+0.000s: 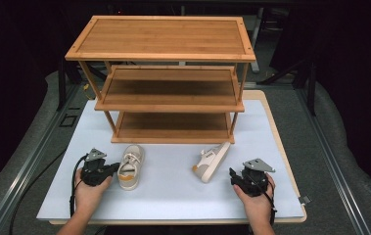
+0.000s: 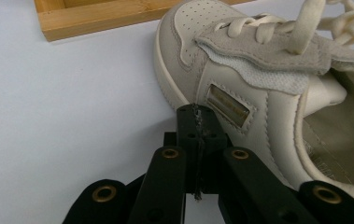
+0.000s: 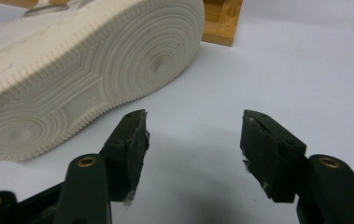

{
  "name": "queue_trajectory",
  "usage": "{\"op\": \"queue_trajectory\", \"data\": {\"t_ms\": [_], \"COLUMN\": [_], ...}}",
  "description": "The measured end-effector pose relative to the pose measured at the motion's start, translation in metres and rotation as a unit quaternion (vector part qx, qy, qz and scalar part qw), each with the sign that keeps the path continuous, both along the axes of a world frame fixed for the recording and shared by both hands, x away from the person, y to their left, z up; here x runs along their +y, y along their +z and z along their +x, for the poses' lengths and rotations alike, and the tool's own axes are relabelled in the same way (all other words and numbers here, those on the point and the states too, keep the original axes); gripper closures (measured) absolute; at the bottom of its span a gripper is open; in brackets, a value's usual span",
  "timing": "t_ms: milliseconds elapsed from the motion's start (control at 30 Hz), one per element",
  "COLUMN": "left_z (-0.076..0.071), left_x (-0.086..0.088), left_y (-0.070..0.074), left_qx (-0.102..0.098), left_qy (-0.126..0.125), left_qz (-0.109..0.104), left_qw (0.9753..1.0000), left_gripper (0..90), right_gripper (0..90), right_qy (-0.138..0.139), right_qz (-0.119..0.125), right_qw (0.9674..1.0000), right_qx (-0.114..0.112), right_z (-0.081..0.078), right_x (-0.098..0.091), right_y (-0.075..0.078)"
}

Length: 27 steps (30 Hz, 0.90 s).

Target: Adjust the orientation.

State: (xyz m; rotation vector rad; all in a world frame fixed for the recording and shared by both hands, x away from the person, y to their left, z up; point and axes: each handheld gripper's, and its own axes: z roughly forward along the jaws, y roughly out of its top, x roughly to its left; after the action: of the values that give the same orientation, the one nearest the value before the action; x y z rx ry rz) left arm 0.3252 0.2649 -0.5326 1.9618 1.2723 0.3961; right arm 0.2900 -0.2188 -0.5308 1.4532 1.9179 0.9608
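In the high view, the left gripper point(image 1: 109, 169) sits in the person's left hand point(image 1: 89, 188) on the white mat point(image 1: 173, 191), its tips just beside the outer side of an upright cream shoe point(image 1: 130, 167). The right gripper point(image 1: 233, 175), held in the right hand point(image 1: 257, 196), points toward a second shoe point(image 1: 211, 160) that lies tipped on its side, sole toward that gripper, a little apart from the tips. Beyond both shoes stands a wooden rack point(image 1: 166, 81) with three shelves.

In the left gripper view, the two black jaws are clenched flat against each other with nothing between them. The upright shoe point(image 2: 268, 93) lies just past and to the right of the closed tips point(image 2: 197, 122); they seem to touch its side wall near a small metal tag, though the angle makes that hard to be sure of. The rack's foot point(image 2: 100, 18) is farther off, up and left.

In the right gripper view, the jaws stand wide apart, released, with bare mat point(image 3: 258, 70) between them at the gripper point(image 3: 194, 135). The tipped shoe's ribbed sole point(image 3: 86, 79) lies ahead and to the left of the left-hand fingertip point(image 3: 135, 135), close to it but clear. A corner of the rack point(image 3: 221, 23) shows behind the shoe's toe.
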Motion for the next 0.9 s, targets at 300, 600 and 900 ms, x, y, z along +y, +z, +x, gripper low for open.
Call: {"op": "queue_trajectory", "data": {"t_ms": [300,600,900], "left_z": [-0.006,-0.009,-0.011], "left_x": [0.006,0.015,0.014], "left_y": [0.004,0.005,0.002], "left_qx": [-0.013,-0.005,-0.011], "left_qy": [0.003,0.010,0.012], "left_qz": [0.003,-0.019,-0.024], "left_qw": [0.9999,0.9998,0.9996], "left_gripper": [80.7,82.1,62.1], "right_gripper": [72.0,90.0,90.0], "right_qy": [0.050,0.078,0.080], "right_qz": [0.006,0.034,0.014], "right_qw": [0.9984,0.9959,0.9958], "right_qx": [-0.027,-0.029,-0.043], "right_z": [-0.007,0.005,0.012], "right_x": [0.018,0.029,0.045], "right_y": [0.021,0.038,0.031]}}
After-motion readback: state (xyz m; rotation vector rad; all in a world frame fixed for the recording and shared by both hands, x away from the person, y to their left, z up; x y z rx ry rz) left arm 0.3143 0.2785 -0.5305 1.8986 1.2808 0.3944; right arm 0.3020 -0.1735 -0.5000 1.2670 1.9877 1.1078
